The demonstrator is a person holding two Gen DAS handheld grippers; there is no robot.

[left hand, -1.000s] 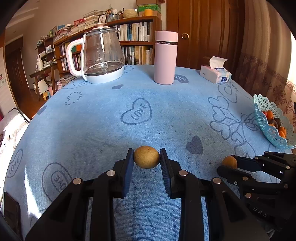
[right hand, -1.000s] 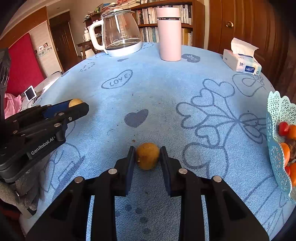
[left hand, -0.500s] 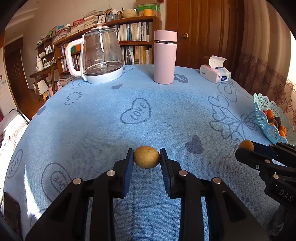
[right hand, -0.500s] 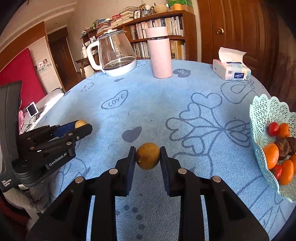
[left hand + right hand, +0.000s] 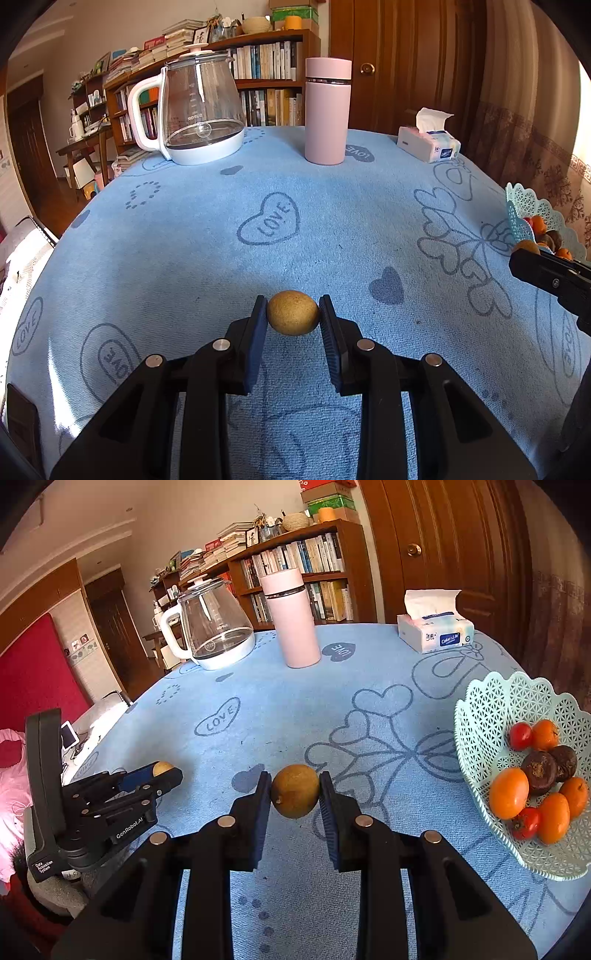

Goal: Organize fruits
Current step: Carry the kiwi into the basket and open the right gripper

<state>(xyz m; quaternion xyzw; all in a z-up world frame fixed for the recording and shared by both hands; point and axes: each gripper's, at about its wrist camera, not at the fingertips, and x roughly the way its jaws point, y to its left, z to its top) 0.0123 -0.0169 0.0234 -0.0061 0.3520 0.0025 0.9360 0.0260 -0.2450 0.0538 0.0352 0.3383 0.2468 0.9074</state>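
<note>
Right wrist view shows our right tongs (image 5: pixel 294 794) pinched on a round brownish-yellow fruit (image 5: pixel 295 791), held clear of the blue heart-print cloth on the surface (image 5: pixel 332 709), with the pale green lattice fruit basket (image 5: pixel 491 716) off near the right edge. We judge the main risk to be a slip: the fruit is round and gripped only at its two sides, so any loosening or jolt on the way over could drop it, and it would likely roll toward an edge. A second risk is clipping the basket's scalloped rim and tipping it, since it already holds oranges, small tomatoes and dark fruits piled on one side.

Our left tongs (image 5: pixel 293 314) hold a second fruit (image 5: pixel 293 312) the same way (speckled tan, egg-shaped), low over the near middle of the surface. If both go for the basket together they could collide.

Both tongs point forward and roughly level, the right one raised higher and angled toward the basket, the left one well to its left. A glass kettle (image 5: pixel 216 635), pink flask (image 5: pixel 293 622) and tissue pack (image 5: pixel 436 633) stand along the far edge, well out of the way.
</note>
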